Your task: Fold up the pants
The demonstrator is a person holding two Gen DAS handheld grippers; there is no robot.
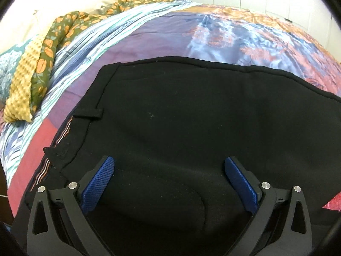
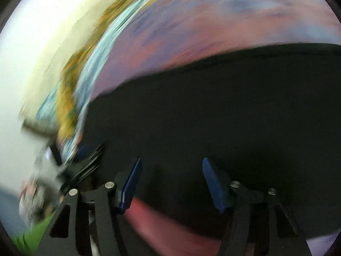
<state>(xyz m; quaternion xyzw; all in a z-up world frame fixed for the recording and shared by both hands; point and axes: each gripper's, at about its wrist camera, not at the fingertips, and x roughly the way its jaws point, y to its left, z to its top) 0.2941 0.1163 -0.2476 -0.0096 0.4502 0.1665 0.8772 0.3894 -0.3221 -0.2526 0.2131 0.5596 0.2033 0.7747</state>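
The black pants (image 1: 191,117) lie spread flat on the patterned bedspread (image 1: 162,36), waistband (image 1: 70,132) toward its left edge. Both the left gripper (image 1: 169,166) and the right gripper (image 2: 171,168) hover over them, fingers released, grasping nothing. Folding looks barely started; the right view is blurred.

My left gripper (image 1: 169,164) hung with its blue ribbed pads (image 1: 99,183) spread wide above the black fabric pants (image 1: 191,115), which lay flat on the multicoloured patterned bedspread (image 1: 162,36).
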